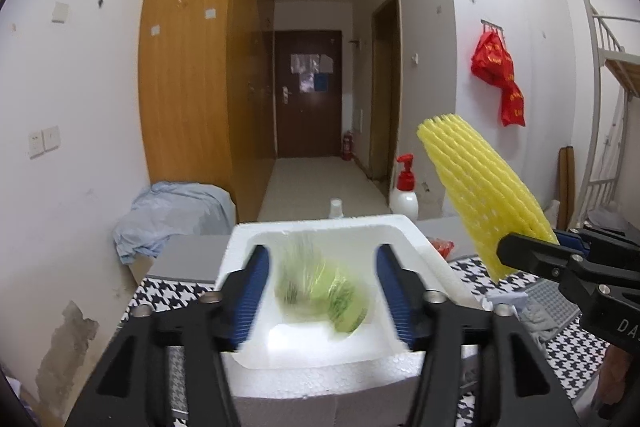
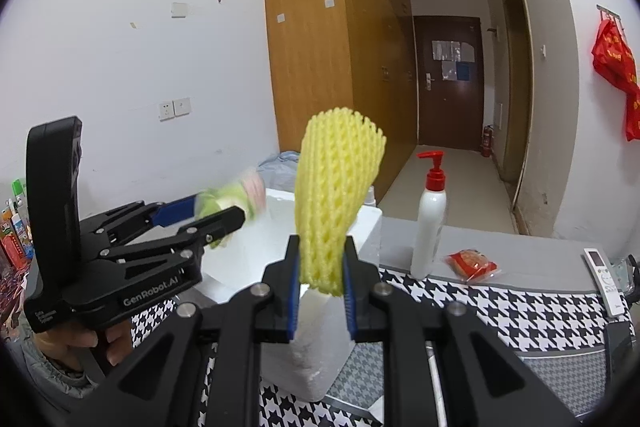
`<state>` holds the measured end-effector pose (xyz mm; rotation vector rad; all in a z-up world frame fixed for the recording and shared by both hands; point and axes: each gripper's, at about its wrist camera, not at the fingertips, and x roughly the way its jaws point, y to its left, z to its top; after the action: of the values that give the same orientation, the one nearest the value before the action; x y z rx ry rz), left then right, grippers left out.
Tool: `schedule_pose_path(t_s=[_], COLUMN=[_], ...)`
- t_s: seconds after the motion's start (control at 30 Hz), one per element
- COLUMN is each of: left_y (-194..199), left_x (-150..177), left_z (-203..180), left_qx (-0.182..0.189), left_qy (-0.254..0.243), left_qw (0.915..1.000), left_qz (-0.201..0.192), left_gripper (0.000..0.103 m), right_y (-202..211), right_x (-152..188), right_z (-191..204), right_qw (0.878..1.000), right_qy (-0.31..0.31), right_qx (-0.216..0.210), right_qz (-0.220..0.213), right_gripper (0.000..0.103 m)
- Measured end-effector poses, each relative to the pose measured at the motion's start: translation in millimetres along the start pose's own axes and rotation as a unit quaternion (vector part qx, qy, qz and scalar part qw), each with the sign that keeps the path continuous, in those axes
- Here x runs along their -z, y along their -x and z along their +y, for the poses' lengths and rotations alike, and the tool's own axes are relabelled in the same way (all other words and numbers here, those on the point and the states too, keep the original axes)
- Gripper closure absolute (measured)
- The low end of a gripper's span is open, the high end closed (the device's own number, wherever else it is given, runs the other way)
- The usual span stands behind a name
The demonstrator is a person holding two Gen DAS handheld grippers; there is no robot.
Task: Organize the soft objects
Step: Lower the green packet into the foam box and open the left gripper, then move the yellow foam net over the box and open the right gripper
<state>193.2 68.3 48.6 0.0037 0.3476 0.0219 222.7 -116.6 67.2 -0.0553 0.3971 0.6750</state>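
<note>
A white foam box [image 1: 404, 227] stands on a black-and-white houndstooth cloth [image 2: 500, 303]. My left gripper [image 1: 322, 255] hangs over the box with its jaws wide apart. A blurred green, plastic-wrapped soft bundle [image 1: 320, 291] lies between and beyond the blue pads, which do not touch it, inside the box. In the right wrist view that bundle [image 2: 228, 197] is a blur at the left gripper's [image 2: 218, 209] tips. My right gripper [image 2: 322, 247] is shut on the lower end of a yellow foam net sleeve [image 2: 336, 203], held upright to the right of the box. The sleeve [image 1: 480, 195] also shows in the left wrist view.
A white pump bottle with a red top [image 2: 430, 227], a red snack packet [image 2: 472, 265] and a white remote [image 2: 604, 279] lie right of the box. A pale blue cloth heap [image 1: 172, 215] sits behind on the left. A small cup [image 1: 336, 207] stands behind the box.
</note>
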Motion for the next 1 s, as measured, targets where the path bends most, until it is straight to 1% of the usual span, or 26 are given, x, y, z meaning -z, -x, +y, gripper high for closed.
schedule_pose_path(t_s=[0.03,0.07,0.1,0.13,0.17,0.23,0.43,0.63,0.77,0.87,1.0], left_y=[1.6,3.0,4.4,6.2,8.1,14.0,18.4,32.5,39.9,44.0,47.4], left_x=[-0.4,-1.1,-2.2,-3.1,-3.6,-3.5,-3.5,-0.9,-0.1,0.3,3.1], left_z=[1.0,2.2,3.3,4.5,6.2,8.2,13.2,29.7,37.3,48.8,57.2], left_qx=[-0.002,-0.005,-0.005,-0.003,-0.005,-0.011,-0.026,-0.035,-0.052,-0.061,-0.074], left_qy=[0.001,0.004,0.007,0.011,0.013,0.013,0.011,0.025,0.022,0.035,0.038], left_qw=[1.0,1.0,0.9999,0.9998,0.9997,0.9993,0.9991,0.9982,0.9973,0.9963,0.9953], left_qz=[-0.005,-0.007,-0.01,-0.015,-0.019,-0.033,-0.031,-0.041,-0.047,-0.049,-0.049], left_gripper=[0.036,0.028,0.023,0.011,0.001,0.001,0.001,0.001,0.001,0.001,0.001], right_y=[0.2,0.1,0.7,1.1,1.7,2.0,1.6,0.4,-3.2,-8.4,-16.1], right_x=[-0.1,-0.1,-0.6,-1.2,-1.5,-1.1,-1.8,-1.5,-5.0,-6.7,-7.9], right_z=[-0.1,-0.8,-1.6,-0.2,-0.6,-2.4,-0.8,3.7,12.4,18.4,25.2], right_qw=[1.0,1.0,1.0,1.0,1.0,1.0,1.0,1.0,1.0,1.0,1.0], right_qy=[0.002,0.002,0.0,0.0,-0.001,-0.003,-0.001,0.007,0.013,0.013,0.014], right_qx=[0.002,0.003,0.004,0.005,0.006,0.008,0.01,0.004,-0.001,-0.01,-0.016], right_qz=[0.001,0.001,0.001,0.0,-0.001,-0.002,-0.002,-0.001,0.0,0.002,0.007], right_gripper=[0.081,0.081,0.081,0.081,0.081,0.081,0.081,0.081,0.081,0.081,0.081])
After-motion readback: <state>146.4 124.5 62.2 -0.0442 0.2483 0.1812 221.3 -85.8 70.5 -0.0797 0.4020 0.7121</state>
